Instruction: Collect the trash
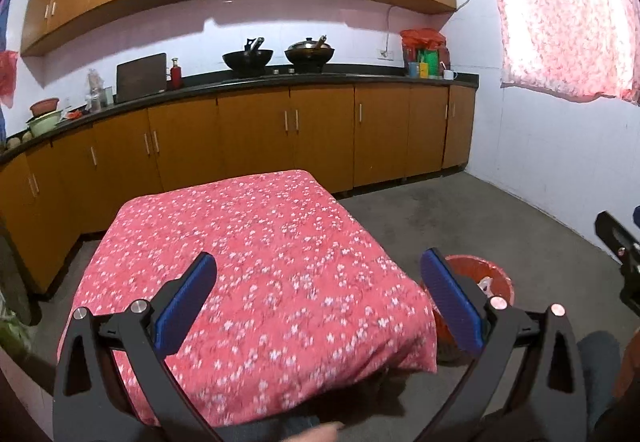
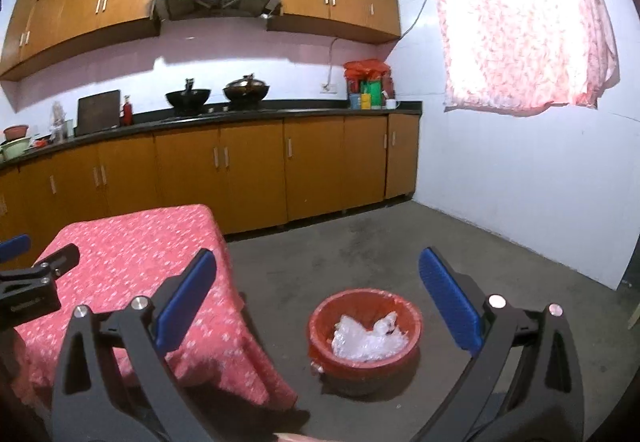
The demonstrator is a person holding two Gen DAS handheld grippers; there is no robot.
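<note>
A red bin (image 2: pixel 364 338) stands on the grey floor to the right of the table, with crumpled clear plastic (image 2: pixel 368 338) lying inside it. In the left wrist view only part of the red bin (image 1: pixel 480 278) shows behind the right finger. My left gripper (image 1: pixel 318 270) hangs open above the near part of the table (image 1: pixel 256 250), nothing between its blue pads (image 1: pixel 188 306). My right gripper (image 2: pixel 318 270) is open too, held over the floor in front of the bin, empty. The left gripper (image 2: pixel 24 282) shows at the left edge of the right wrist view.
The table wears a red flowered cloth (image 2: pixel 128 266). Orange cabinets (image 1: pixel 256 137) and a dark counter (image 1: pixel 280 81) with two woks run along the far wall. A white wall with a curtained window (image 2: pixel 520 29) is on the right. Grey floor (image 2: pixel 400 242) lies between.
</note>
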